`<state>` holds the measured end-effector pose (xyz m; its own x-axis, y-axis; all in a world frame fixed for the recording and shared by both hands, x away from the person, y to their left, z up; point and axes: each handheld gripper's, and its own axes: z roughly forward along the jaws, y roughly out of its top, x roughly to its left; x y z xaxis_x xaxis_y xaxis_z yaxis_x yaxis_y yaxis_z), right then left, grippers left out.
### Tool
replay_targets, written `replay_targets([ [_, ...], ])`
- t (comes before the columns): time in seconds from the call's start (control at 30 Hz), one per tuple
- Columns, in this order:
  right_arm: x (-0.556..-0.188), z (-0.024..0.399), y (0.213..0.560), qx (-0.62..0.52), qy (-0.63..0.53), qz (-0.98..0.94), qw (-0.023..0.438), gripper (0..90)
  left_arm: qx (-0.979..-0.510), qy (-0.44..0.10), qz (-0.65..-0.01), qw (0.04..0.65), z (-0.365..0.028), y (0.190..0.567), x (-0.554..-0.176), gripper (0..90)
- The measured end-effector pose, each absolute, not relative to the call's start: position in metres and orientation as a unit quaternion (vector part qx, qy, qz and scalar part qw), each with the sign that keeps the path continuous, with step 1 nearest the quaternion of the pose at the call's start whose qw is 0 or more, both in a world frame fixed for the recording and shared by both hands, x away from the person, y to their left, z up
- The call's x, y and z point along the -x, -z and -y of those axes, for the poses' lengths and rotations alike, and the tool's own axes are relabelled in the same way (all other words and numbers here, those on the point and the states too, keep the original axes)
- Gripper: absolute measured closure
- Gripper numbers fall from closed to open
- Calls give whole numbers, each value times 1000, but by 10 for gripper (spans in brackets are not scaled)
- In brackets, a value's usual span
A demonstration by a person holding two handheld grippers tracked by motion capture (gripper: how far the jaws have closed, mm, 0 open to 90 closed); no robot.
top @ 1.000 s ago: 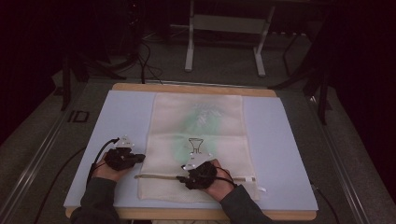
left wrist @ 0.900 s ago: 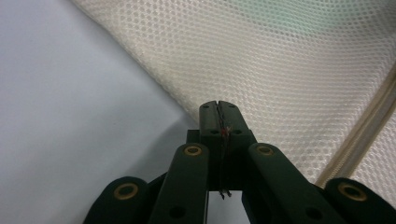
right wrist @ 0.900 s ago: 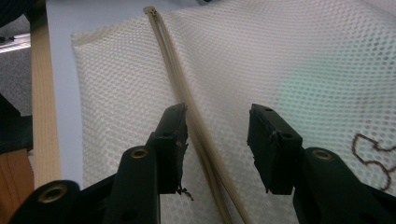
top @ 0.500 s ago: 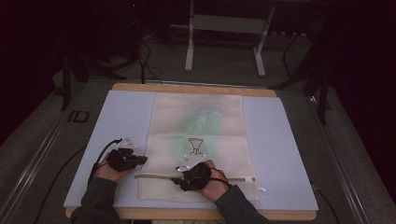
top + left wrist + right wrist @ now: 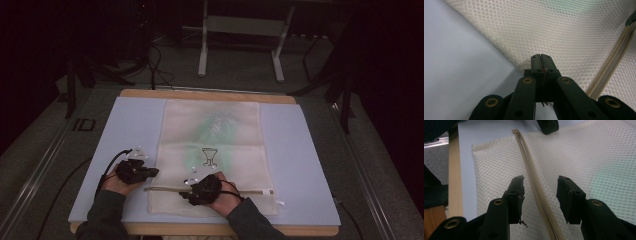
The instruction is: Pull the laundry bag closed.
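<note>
A cream mesh bag (image 5: 210, 135) with a green print and a black goblet figure lies flat on a pale blue mat (image 5: 135, 125). Its zipper (image 5: 250, 191) runs along the near end. My left gripper (image 5: 150, 172) sits at the bag's left edge. In the left gripper view its jaws (image 5: 541, 56) are pressed together on the mesh edge (image 5: 564, 30), with the zipper (image 5: 614, 57) to the right. My right gripper (image 5: 187, 192) rests over the zipper. In the right gripper view it (image 5: 540, 185) stands open, with the zipper (image 5: 529, 170) running between the jaws and no pad touching it.
The mat covers a wooden table (image 5: 200, 94), whose edge (image 5: 454, 182) lies close to the bag's near end. A metal stand (image 5: 240, 25) and cables sit on the dark floor beyond. Bare mat lies left and right of the bag.
My right hand has edged slightly to the left along the zipper. The left hand and the bag have kept still.
</note>
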<state>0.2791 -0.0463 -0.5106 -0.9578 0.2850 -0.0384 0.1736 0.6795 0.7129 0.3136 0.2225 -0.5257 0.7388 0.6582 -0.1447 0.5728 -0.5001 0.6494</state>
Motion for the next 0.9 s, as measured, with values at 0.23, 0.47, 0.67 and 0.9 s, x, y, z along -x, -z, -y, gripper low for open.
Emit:
replay_targets([
  [0.23,-279,39,511,-117,-380,-915,73,590,-864,-58,-357,350,-223,526,-314,895],
  [0.47,-280,32,514,-111,-381,-915,69,610,-863,-58,-359,351,-223,527,-315,894],
  [0.67,-280,23,515,-103,-383,-915,66,629,-862,-56,-360,352,-223,527,-316,894],
  [0.9,-282,11,518,-93,-384,-916,63,639,-860,-53,-361,355,-224,527,-316,893],
])
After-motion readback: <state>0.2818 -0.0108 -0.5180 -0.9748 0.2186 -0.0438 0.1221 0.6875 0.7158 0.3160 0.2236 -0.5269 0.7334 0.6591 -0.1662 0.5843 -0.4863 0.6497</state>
